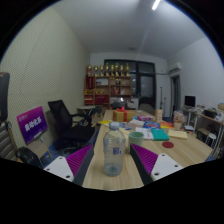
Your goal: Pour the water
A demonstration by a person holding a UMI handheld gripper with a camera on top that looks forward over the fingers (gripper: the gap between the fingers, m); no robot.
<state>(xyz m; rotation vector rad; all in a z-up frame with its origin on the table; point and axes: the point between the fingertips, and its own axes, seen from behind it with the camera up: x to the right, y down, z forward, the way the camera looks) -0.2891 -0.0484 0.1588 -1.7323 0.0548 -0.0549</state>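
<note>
One clear plastic water bottle (114, 150) is seen upright on the wooden table (170, 160), right between the two fingers of the gripper (113, 163). It's see-through with a pale label band around the middle and a cap on top. The magenta pads (80, 160) are spread wide, and a gap is visible on each side of the bottle, so nothing is actually being squeezed; the bottle is resting on the table by itself.

Bare tabletop is left on both sides of the bottle, just ahead of the fingers. Further beyond, the table is cluttered with a teal tray-like item (159, 133), a small red dish (168, 145) and other small stuff too blurry to be named. Off to the left, a black office chair (68, 124) and a purple-lit screen (32, 126) can be made out. At the far wall, shelves (108, 85) with colourful boxes are seen, and a ceiling light (155, 5) overhead.
</note>
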